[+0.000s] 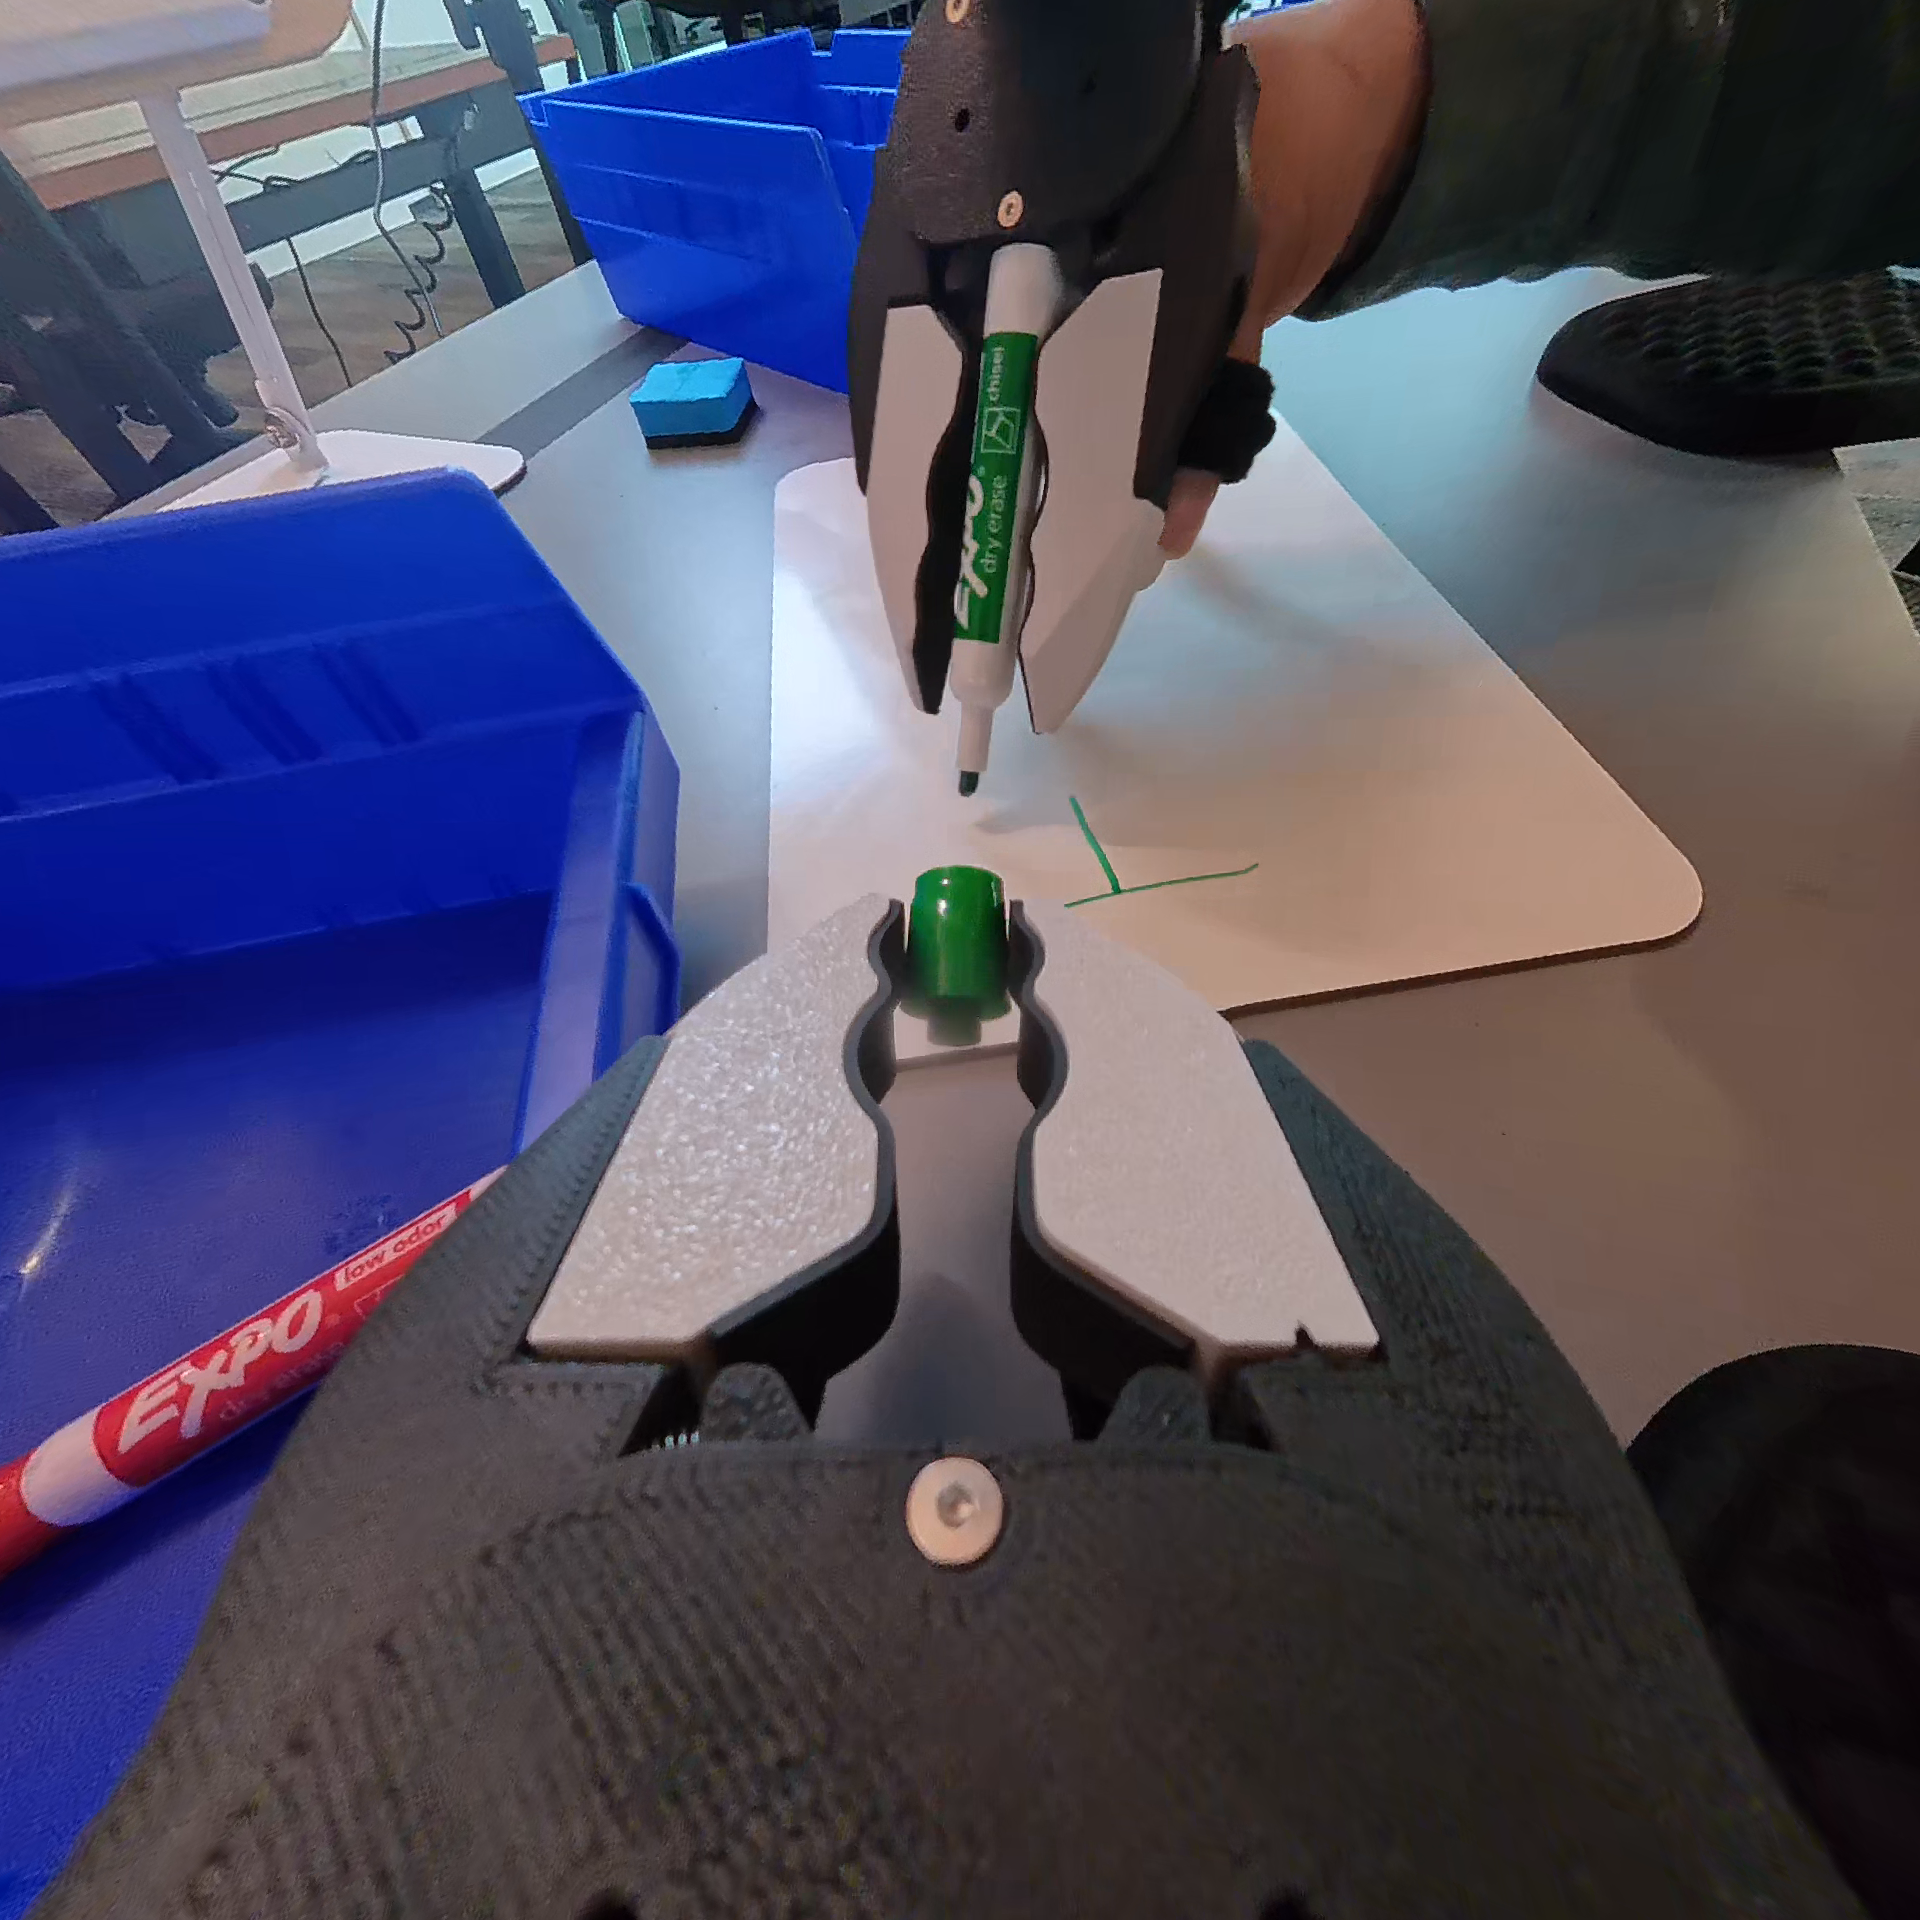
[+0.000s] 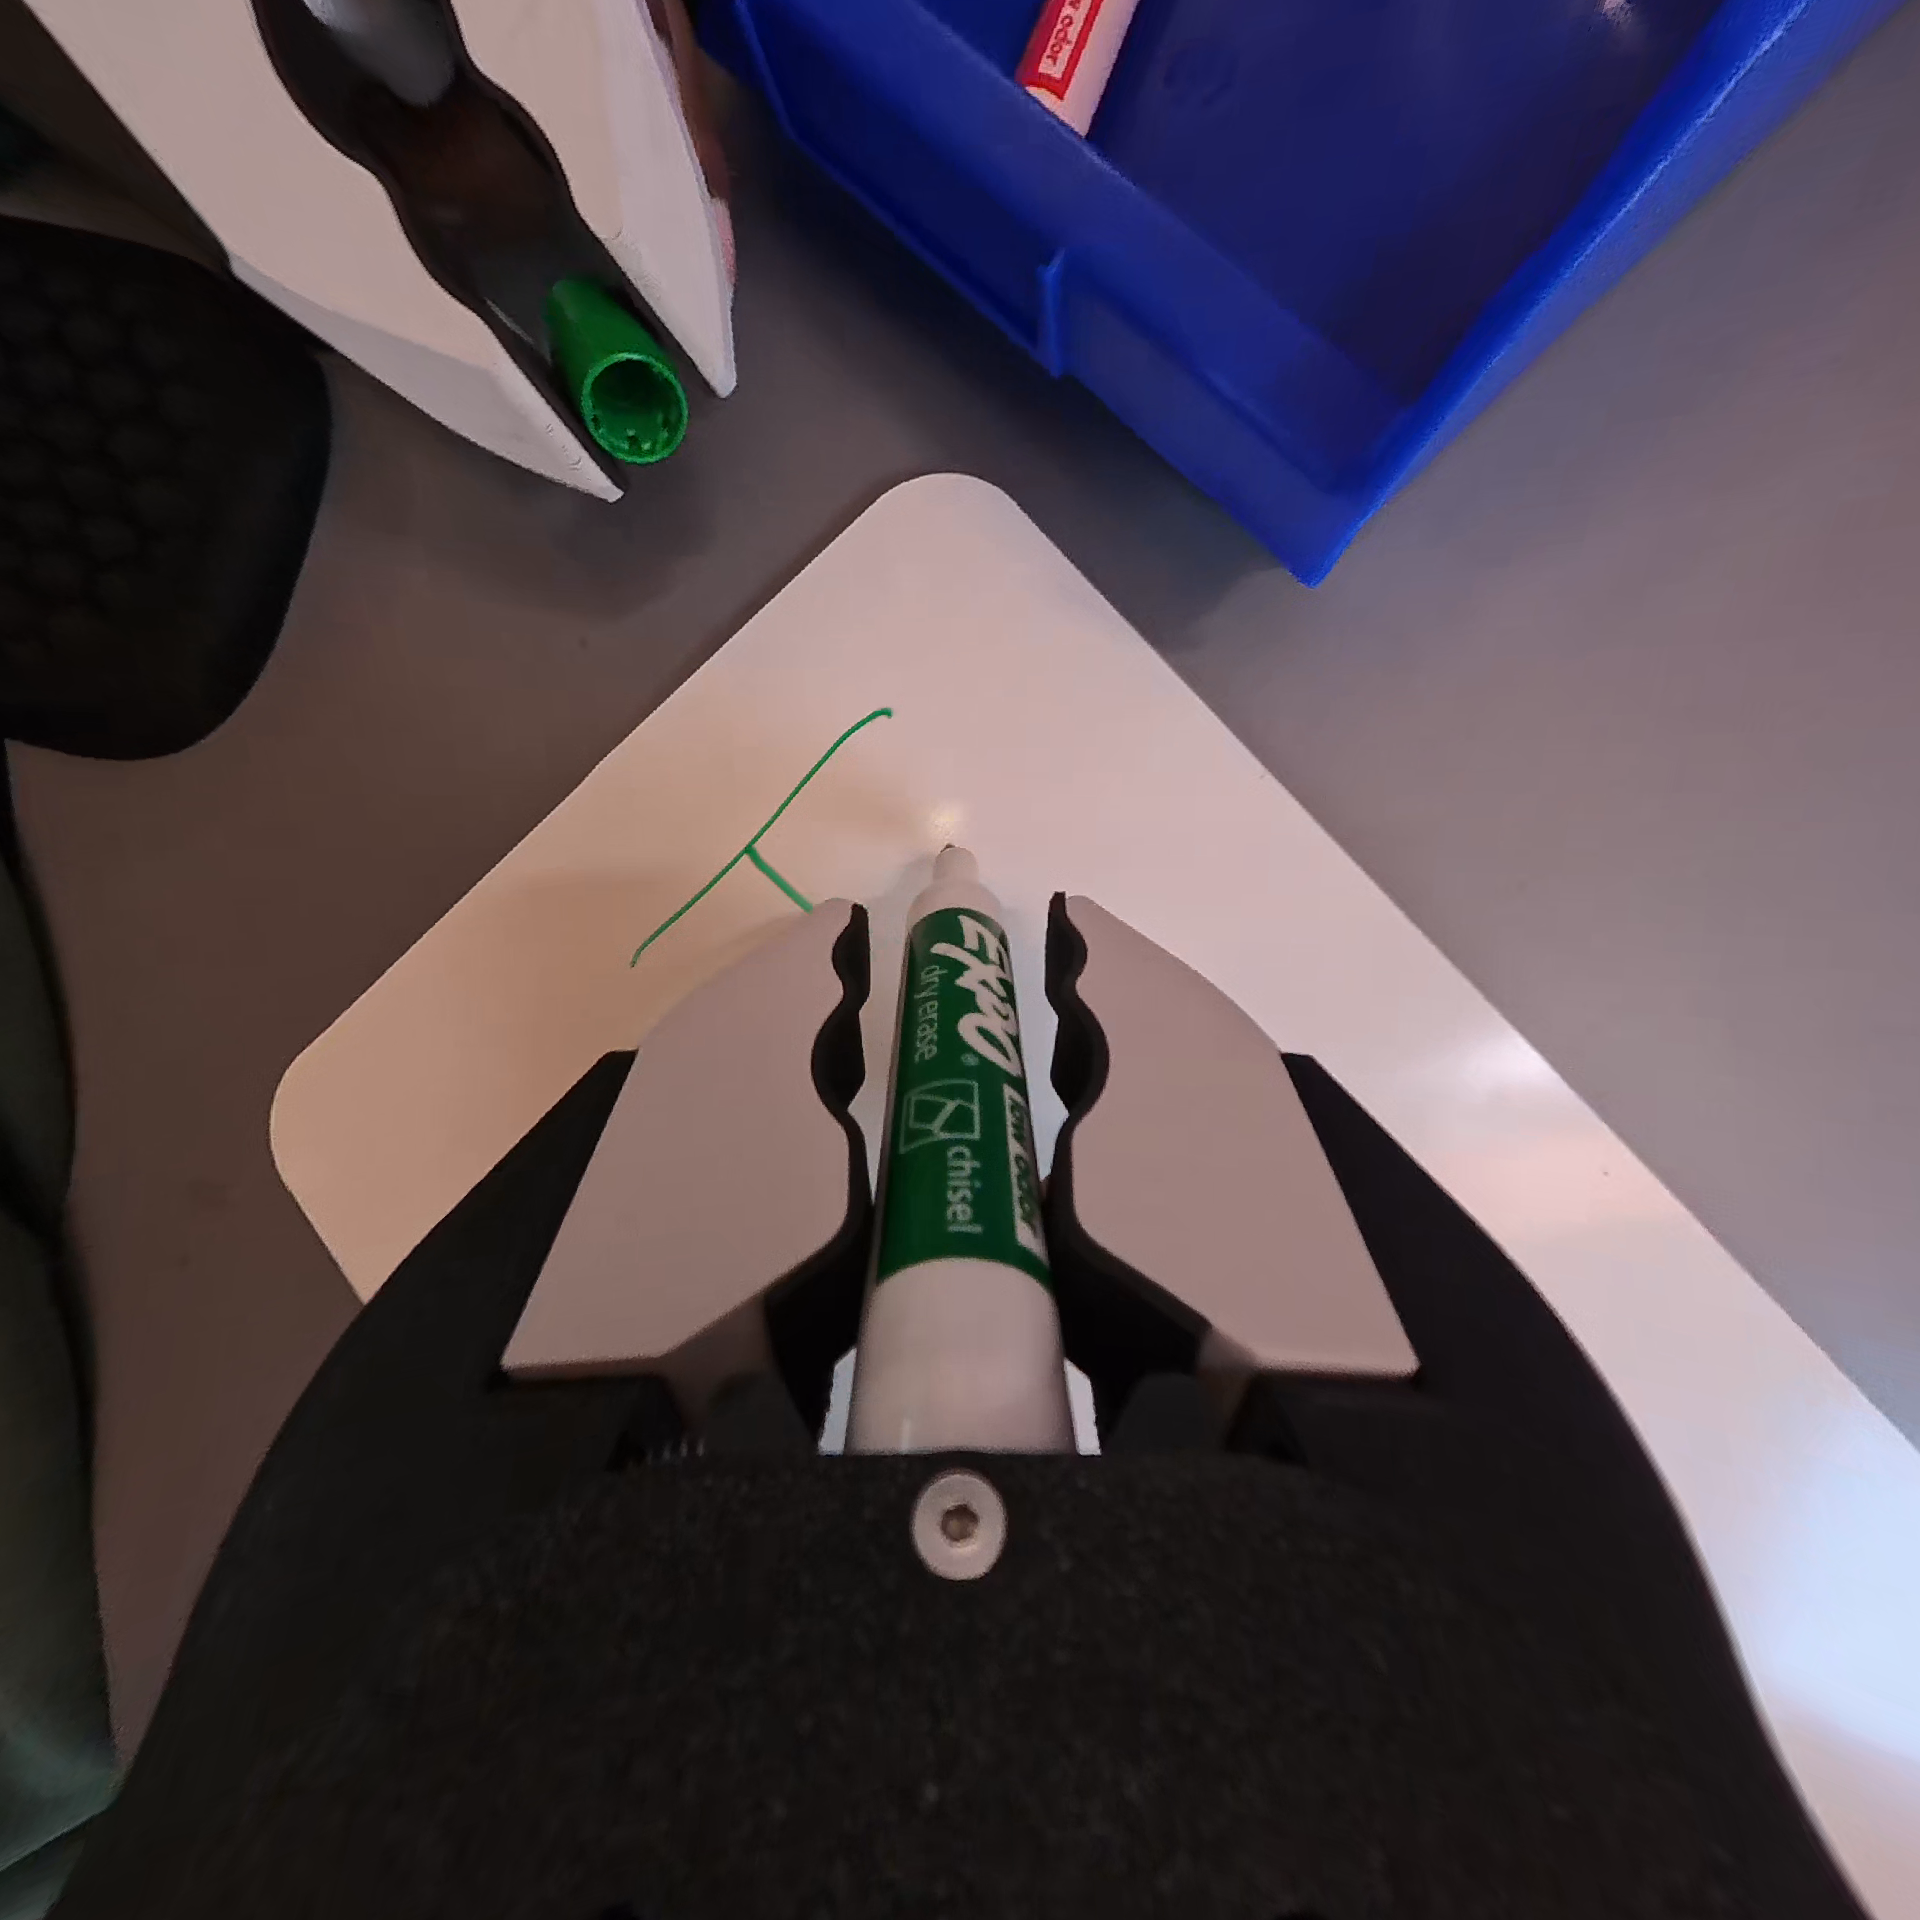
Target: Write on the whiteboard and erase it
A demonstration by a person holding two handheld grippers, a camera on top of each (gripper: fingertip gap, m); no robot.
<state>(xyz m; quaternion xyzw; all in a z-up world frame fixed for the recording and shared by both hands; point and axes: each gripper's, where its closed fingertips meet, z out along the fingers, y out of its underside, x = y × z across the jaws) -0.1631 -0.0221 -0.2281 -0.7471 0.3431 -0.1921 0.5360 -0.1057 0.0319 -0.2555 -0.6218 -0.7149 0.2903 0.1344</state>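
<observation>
Right gripper (image 2: 954,914) has the green marker (image 2: 961,1122) lengthwise along its fingers, barrel seated deep near the hinge. Tips stand off the barrel, so the clamp is probably further back where the channel narrows. That layout lets the nib stick out past the fingertips like a pen.

Nib sits just above or barely at the whiteboard (image 2: 1195,831), beside the green T-shaped mark (image 2: 769,831); contact isn't clear. Looks like between strokes, writing part not done.

Left gripper (image 1: 956,935) is closed narrow on the green cap (image 1: 956,940), both pads against its sides, parked at the board's near edge. Likely kept there so recapping is quick, and out of the marker's path.

Eraser (image 1: 691,400) lies on the table (image 1: 1558,1195) beyond the board, untouched. Red marker (image 1: 208,1392) stays in the blue bin (image 1: 312,831).
</observation>
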